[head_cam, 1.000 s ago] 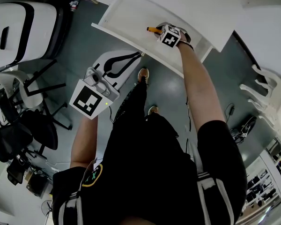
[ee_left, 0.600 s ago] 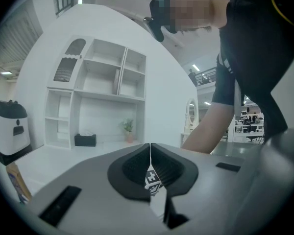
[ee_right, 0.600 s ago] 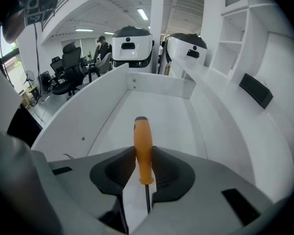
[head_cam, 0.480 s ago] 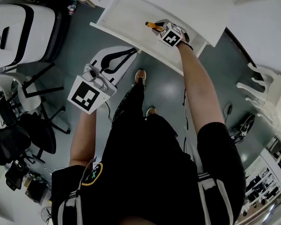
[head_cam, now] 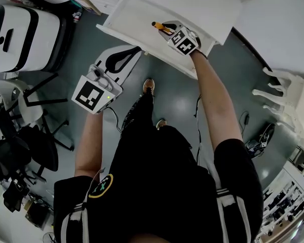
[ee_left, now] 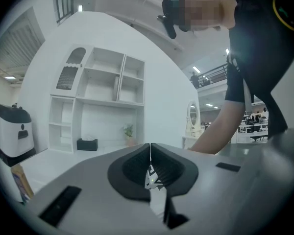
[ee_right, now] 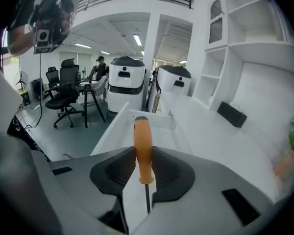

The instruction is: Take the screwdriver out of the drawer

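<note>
The left gripper [head_cam: 133, 54], smooth grey plastic with a black-and-white square marker [head_cam: 89, 96], hangs in front of the drawer, jaws pressed together on nothing. The flat white drawer [head_cam: 142, 45] stands open. The right gripper [ee_right: 143, 156] pinches the screwdriver [ee_right: 142, 143] by its glossy orange rounded handle. It is raised higher above the drawer than a second ago.

Operator kit: black short-sleeve shirt [head_cam: 162, 186], round yellow-ringed chest emblem [head_cam: 100, 186], white side stripes [head_cam: 73, 221], dark trousers [head_cam: 142, 110], brown shoes [head_cam: 148, 85]. Left tongs [ee_left: 150, 151] and right tongs [ee_right: 143, 153]: grey shells, black ribbed pads. Black-and-white marker cube on each [head_cam: 91, 96], [head_cam: 184, 41].
</note>
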A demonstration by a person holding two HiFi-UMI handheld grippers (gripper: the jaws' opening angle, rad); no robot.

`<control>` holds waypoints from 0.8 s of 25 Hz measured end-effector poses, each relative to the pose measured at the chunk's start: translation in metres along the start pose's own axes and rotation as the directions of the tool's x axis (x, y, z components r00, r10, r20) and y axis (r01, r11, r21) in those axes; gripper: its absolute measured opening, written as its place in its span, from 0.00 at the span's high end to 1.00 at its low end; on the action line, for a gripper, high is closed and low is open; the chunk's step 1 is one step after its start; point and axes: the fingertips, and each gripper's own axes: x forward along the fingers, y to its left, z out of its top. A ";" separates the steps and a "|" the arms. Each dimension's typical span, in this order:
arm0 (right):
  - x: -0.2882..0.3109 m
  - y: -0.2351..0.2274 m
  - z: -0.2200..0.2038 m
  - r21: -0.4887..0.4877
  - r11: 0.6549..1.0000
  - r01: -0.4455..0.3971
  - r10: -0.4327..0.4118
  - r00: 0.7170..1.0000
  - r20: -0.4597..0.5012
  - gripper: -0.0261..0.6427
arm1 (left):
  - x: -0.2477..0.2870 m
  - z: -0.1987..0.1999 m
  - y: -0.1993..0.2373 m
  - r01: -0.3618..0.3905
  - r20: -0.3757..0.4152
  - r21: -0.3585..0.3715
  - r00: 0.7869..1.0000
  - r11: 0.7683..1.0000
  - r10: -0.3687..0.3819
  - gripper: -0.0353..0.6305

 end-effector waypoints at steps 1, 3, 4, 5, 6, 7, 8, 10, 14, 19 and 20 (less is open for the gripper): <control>-0.008 0.003 0.007 -0.003 1.000 0.007 -0.007 1.000 0.021 0.78 | -0.002 0.000 -0.003 0.004 0.002 0.020 1.000 1.000 -0.004 0.91; -0.024 0.010 0.020 -0.004 1.000 0.016 -0.016 0.998 0.056 0.78 | -0.008 -0.002 -0.008 0.014 0.005 0.069 1.000 0.998 -0.014 0.91; -0.033 0.015 0.027 -0.007 1.000 0.021 -0.020 0.997 0.074 0.78 | -0.010 -0.001 -0.012 0.016 0.006 0.080 1.000 0.997 -0.017 0.91; -0.041 0.020 0.033 -0.013 1.000 0.025 -0.024 0.996 0.091 0.78 | -0.012 0.000 -0.016 0.016 0.007 0.086 1.000 0.996 -0.017 0.91; -0.050 0.024 0.039 -0.026 0.999 0.030 -0.028 0.994 0.106 0.78 | -0.013 0.003 -0.020 0.016 0.010 0.089 1.000 0.996 -0.017 0.91; -0.060 0.029 0.044 -0.039 0.999 0.037 -0.032 0.992 0.120 0.78 | -0.015 0.006 -0.025 0.015 0.013 0.092 1.000 0.996 -0.017 0.91; -0.069 0.034 0.049 -0.045 0.998 0.044 -0.038 0.990 0.134 0.78 | -0.017 0.009 -0.030 0.015 0.016 0.097 1.000 0.995 -0.017 0.91; -0.090 0.045 0.059 -0.033 0.998 0.054 -0.048 0.984 0.169 0.78 | -0.022 0.014 -0.041 0.016 0.021 0.106 1.000 0.994 -0.018 0.91; -0.137 0.068 0.080 -0.002 0.997 0.077 -0.074 0.965 0.252 0.78 | -0.031 0.024 -0.065 0.013 0.031 0.124 0.999 0.992 -0.017 0.91; -0.202 0.104 0.099 0.003 0.994 0.110 -0.104 0.932 0.347 0.78 | -0.044 0.041 -0.104 0.003 0.058 0.151 0.998 0.989 -0.012 0.91; -0.215 0.111 0.102 0.005 0.993 0.117 -0.111 0.924 0.365 0.78 | -0.047 0.043 -0.113 0.000 0.063 0.154 0.998 0.988 -0.010 0.91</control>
